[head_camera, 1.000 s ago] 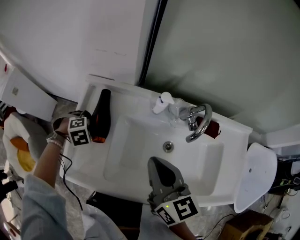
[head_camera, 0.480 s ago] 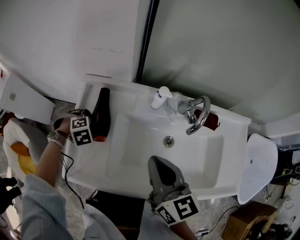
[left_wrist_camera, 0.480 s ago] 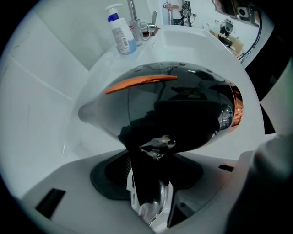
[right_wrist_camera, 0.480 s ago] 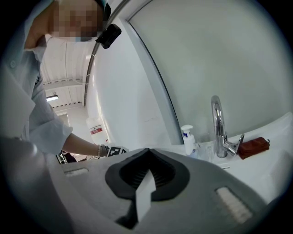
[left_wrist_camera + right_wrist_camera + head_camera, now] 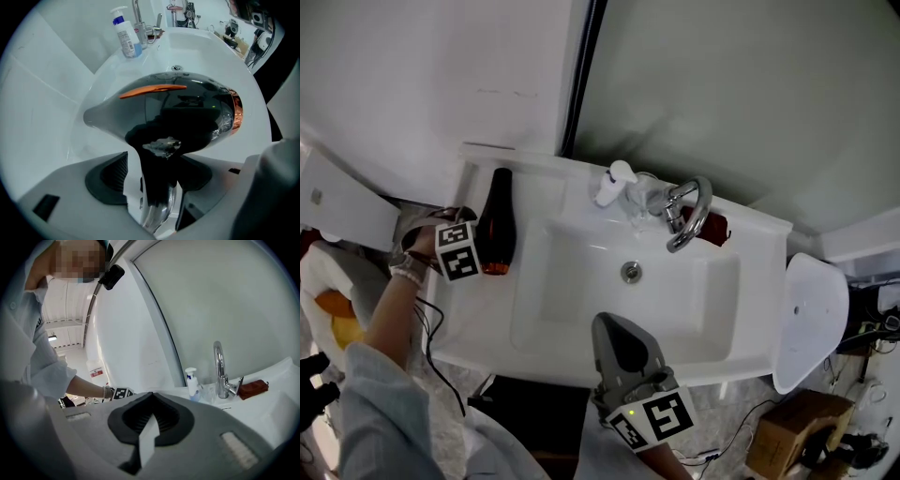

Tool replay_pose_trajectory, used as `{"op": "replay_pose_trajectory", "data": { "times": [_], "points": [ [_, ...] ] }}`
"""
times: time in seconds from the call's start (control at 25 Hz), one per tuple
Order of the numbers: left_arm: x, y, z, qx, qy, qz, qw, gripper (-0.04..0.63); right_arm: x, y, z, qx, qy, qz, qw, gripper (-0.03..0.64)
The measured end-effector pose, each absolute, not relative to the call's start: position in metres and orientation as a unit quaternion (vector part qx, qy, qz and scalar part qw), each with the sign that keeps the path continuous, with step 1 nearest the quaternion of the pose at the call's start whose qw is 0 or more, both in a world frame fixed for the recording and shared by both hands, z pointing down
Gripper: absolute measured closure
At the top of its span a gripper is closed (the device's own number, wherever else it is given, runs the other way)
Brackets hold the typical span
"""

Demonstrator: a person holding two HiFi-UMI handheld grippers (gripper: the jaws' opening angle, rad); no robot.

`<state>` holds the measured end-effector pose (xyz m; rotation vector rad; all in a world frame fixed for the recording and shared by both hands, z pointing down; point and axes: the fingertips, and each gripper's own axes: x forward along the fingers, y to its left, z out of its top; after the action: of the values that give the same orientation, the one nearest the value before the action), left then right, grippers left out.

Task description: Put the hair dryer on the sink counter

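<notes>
Hair dryer (image 5: 498, 220): black body with a copper-coloured band at the rear end, lying on its side on the white sink tabletop (image 5: 478, 309), on the strip left of the basin (image 5: 581, 309). Nozzle points toward the back wall. Its handle points toward the tabletop's left edge.

Left gripper (image 5: 473, 239): pointing straight down over the handle. In the left gripper view the hair dryer (image 5: 178, 112) fills the frame and its handle stands between the fingers (image 5: 110, 176). These have just been opening and are now spread, with a gap showing at the left pad; no grip on the handle.

Right gripper (image 5: 609, 328): held over the front rim of the basin, well apart from the hair dryer. Fingers (image 5: 140, 446) are closed together with nothing between them.

Behind the basin: a white pump bottle (image 5: 609, 185), a chrome faucet (image 5: 689, 214) and a dark red item (image 5: 711, 227) just beside the faucet.
</notes>
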<state>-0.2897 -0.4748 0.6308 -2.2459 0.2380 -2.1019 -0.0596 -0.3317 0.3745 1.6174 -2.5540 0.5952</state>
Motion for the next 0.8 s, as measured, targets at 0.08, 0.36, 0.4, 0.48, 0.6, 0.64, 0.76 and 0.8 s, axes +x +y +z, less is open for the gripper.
{"op": "replay_pose_trajectory", "data": {
  "times": [0.08,0.36,0.4,0.48,0.6,0.64,0.76,0.8],
  "points": [
    [-0.289,-0.474,0.627,-0.73,0.075,-0.679,0.026,0.318,-0.061,-0.328,0.374,0.527,-0.827,0.193,0.03,0.62],
    [-0.29,-0.471,0.613,-0.745,0.093,-0.661,0.015,0.314,-0.069,-0.32,0.37,0.528,-0.828,0.189,0.027,0.62],
    [-0.29,-0.47,0.609,-0.751,0.099,-0.653,0.008,0.314,-0.07,-0.319,0.369,0.528,-0.828,0.188,0.027,0.62],
    [-0.29,-0.469,0.601,-0.764,0.116,-0.635,-0.008,0.314,-0.073,-0.316,0.368,0.527,-0.829,0.186,0.027,0.62],
    [-0.292,-0.47,0.582,-0.782,0.146,-0.606,-0.017,0.314,-0.08,-0.311,0.363,0.526,-0.831,0.179,0.026,0.62],
    [-0.292,-0.47,0.574,-0.789,0.156,-0.594,-0.023,0.314,-0.083,-0.309,0.362,0.526,-0.831,0.177,0.026,0.62],
    [-0.291,-0.467,0.545,-0.816,0.192,-0.542,-0.059,0.316,-0.093,-0.302,0.356,0.526,-0.832,0.172,0.026,0.62],
    [-0.29,-0.468,0.534,-0.826,0.206,-0.519,-0.072,0.316,-0.096,-0.3,0.354,0.527,-0.832,0.169,0.026,0.62]
  ]
}}
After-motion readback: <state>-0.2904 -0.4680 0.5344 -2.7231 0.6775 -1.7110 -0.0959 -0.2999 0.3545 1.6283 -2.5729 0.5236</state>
